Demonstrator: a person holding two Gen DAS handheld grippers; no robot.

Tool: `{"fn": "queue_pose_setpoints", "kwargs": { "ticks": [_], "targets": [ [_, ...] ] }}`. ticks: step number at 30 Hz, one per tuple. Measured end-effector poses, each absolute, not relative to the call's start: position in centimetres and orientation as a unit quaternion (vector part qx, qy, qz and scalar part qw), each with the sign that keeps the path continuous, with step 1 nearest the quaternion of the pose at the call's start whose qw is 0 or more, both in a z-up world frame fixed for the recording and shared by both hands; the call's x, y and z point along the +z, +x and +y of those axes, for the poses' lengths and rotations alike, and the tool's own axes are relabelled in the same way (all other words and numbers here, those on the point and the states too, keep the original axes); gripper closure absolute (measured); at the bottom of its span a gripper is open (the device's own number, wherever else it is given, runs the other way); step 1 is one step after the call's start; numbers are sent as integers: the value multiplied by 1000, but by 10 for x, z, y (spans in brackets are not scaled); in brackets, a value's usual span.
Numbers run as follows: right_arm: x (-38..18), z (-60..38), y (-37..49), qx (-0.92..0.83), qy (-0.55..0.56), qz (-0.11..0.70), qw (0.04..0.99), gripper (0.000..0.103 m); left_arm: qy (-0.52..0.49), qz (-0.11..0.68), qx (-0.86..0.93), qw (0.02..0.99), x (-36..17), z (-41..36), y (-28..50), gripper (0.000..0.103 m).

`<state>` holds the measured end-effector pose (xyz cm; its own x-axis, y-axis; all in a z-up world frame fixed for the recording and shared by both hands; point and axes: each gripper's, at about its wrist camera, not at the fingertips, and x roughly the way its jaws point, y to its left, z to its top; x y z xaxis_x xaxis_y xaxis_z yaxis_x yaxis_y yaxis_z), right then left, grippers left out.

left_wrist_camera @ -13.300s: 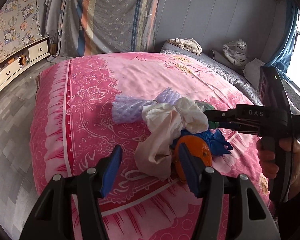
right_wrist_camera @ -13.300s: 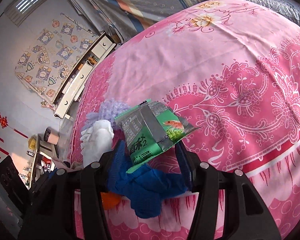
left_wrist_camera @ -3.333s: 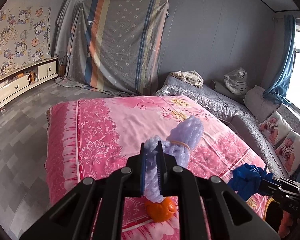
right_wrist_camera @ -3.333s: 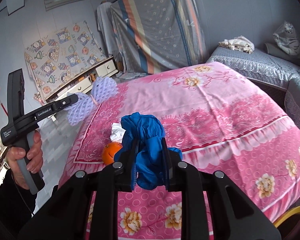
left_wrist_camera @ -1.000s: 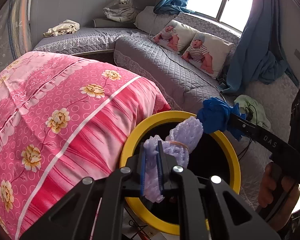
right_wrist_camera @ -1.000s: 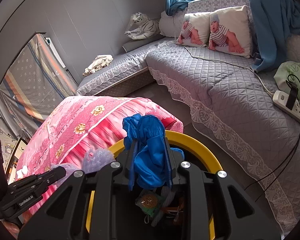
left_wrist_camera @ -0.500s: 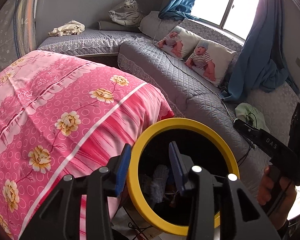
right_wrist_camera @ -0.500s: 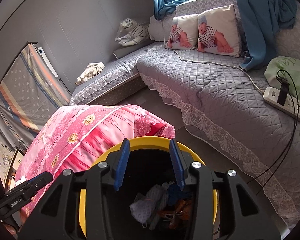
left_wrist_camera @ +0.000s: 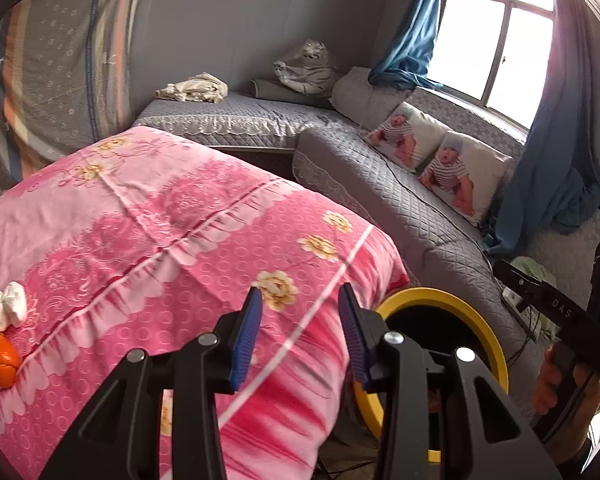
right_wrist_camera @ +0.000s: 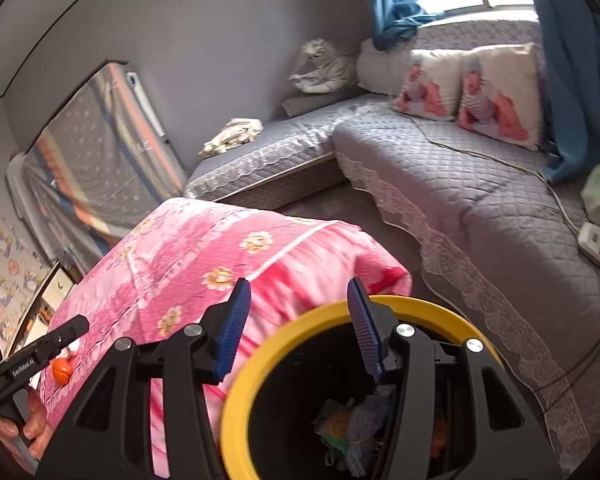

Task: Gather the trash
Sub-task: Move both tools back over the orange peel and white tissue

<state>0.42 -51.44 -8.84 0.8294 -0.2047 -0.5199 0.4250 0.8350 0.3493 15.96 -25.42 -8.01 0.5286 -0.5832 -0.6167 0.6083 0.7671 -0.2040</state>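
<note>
A pink bed is seen beside a yellow-rimmed bin; the left claw and right claw are held apart, nothing gripped.

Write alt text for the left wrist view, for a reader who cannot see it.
The open, empty left tool points across a pink floral bedspread, with a yellow-rimmed trash bin at the bed's right corner. An orange peel and a crumpled white tissue lie at the far left; the right tool shows at the right edge.
</note>
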Motion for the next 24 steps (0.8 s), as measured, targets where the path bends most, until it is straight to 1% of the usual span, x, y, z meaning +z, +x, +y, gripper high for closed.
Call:
{"fn": "queue_pose_setpoints", "kwargs": {
  "ticks": [3,5,7,11,14,17,24],
  "targets": [
    [-80,-495,30,-133,223,242,935,54,8,338,-311,888,-71,-222,171,60],
    [-74,-478,48,-108,210,243,941,53,4,329,-290,899,-66,-201,177,54],
    [-68,-459,68,-79,195,246,946,51,-4,322,-269,908,-61,-177,184,53],
    [-60,-416,110,-4,172,260,950,47,-10,313,-222,923,-55,-130,192,46],
    [-57,-378,143,43,148,278,948,46,-4,311,-190,931,-56,-98,193,45],
    [-56,-340,174,86,128,301,941,45,-9,319,-163,934,-62,-69,195,43],
    [-64,-259,230,164,78,348,920,45,-44,354,-120,926,-92,-14,201,42]
  ]
}}
